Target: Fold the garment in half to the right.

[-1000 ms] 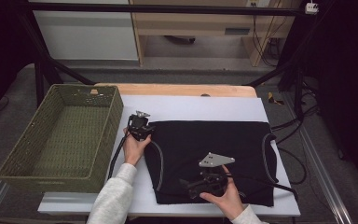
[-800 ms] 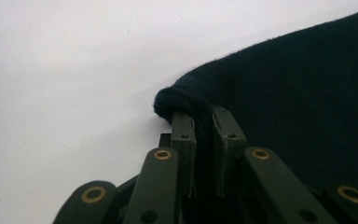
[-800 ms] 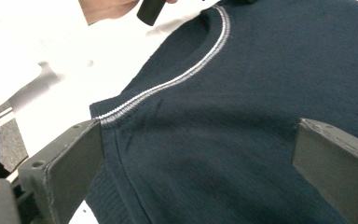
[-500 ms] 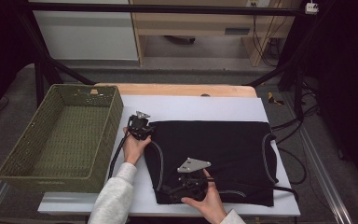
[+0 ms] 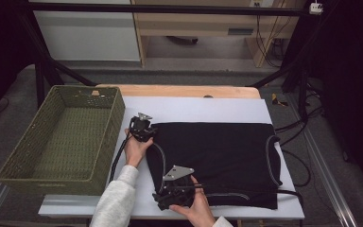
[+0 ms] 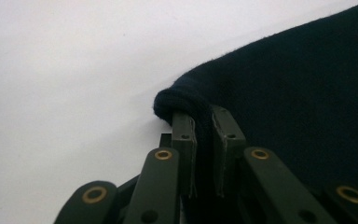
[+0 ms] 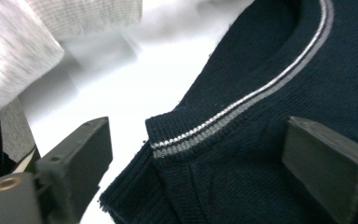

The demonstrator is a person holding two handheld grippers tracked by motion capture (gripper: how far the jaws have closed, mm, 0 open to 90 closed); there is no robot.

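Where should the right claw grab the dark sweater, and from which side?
Probably the ribbed near-left corner of the dark sweater, where the grey stripe ends. The corner lies flat with its edge exposed on the white table cover, so come in low from that open side. The right claw already straddles it, jaws apart and just been closing. The left claw pinches the far-left corner.

A sweater (image 5: 217, 161) lies flat on the surface (image 5: 203, 109), toward its right half. A basket (image 5: 61, 137) stands at the left end, just beside the sweater's left edge. The left gripper (image 5: 142, 126) sits at the sweater's far left corner, between basket and sweater, clamped on that corner. The right gripper (image 5: 175, 191) is at the near left corner, its jaws on either side of the hem (image 7: 191, 135). A sleeve (image 5: 118, 198) comes in from the near edge, between the basket and the right gripper.
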